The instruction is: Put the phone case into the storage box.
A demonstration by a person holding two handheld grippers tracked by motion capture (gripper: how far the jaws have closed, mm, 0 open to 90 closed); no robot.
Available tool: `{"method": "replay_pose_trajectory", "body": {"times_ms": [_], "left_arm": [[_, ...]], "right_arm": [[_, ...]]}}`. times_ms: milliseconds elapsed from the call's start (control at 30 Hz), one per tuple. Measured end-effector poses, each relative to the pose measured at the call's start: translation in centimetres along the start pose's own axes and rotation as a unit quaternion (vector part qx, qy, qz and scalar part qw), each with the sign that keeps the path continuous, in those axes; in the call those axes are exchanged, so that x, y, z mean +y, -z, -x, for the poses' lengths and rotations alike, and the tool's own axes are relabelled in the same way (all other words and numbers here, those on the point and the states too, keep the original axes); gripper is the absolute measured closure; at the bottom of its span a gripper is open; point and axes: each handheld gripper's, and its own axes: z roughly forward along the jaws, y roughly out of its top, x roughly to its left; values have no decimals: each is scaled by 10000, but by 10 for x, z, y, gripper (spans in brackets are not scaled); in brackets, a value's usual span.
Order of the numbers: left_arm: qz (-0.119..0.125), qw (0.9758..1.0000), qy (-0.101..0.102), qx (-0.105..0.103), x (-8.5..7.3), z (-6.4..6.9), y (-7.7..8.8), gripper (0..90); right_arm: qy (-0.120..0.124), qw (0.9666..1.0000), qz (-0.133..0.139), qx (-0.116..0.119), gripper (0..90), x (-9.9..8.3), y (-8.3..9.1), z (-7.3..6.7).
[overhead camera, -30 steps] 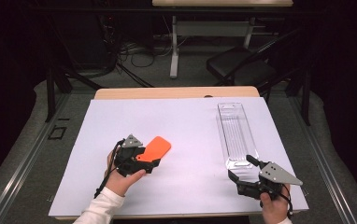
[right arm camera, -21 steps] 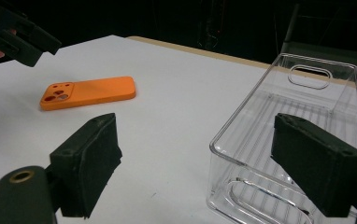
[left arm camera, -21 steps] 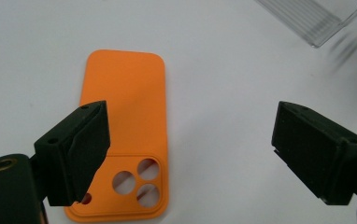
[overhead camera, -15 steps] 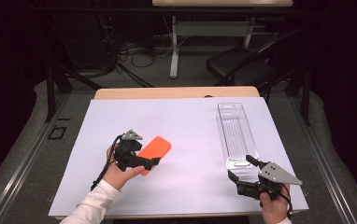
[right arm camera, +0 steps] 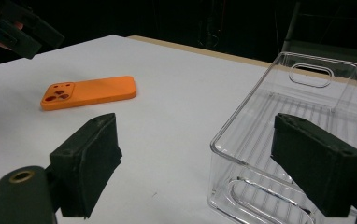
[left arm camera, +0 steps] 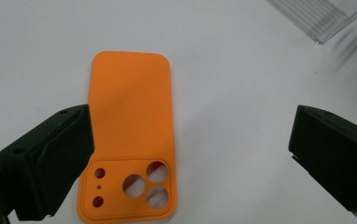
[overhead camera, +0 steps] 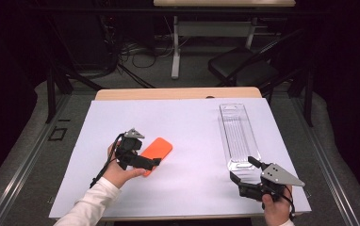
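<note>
Left gripper (left arm camera: 190, 154), jaws just opened wide, orange phone case (left arm camera: 130, 140) lying flat between them, seemingly unclamped. Right gripper (right arm camera: 195, 163), lower right, jaws apart at clear tray (right arm camera: 307, 93).

Lab: dark curtains, floor cables (overhead camera: 135, 49), paper-covered table (overhead camera: 187, 94), recording rig.

Black left gripper (overhead camera: 143, 161) with black cable; white sleeve (overhead camera: 91, 205); grey three-cornered plate (overhead camera: 282, 175).
</note>
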Motion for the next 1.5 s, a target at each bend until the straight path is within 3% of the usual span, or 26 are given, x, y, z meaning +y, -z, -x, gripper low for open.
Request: {"method": "replay_pose_trajectory", "body": {"times_ms": [167,500,767,1133,1500], "left_arm": [[-156,9995,-18,271,2,-4,1,6],[-590,9956,-147,716,5,-13,-1,5],[-860,9935,-74,741,8,-19,-6,5],[-1248,9885,-91,849,14,-27,-18,5],[-1553,9849,-97,759,15,-29,-32,5]], "right_arm": [[3,10000,-1,11,146,0,-1,0],[-8,10000,-26,28,146,0,-1,-1],[-4,10000,-35,26,146,0,-1,0],[-4,10000,-36,33,146,0,-1,0],[-21,10000,-61,44,146,-1,-1,0]]}}
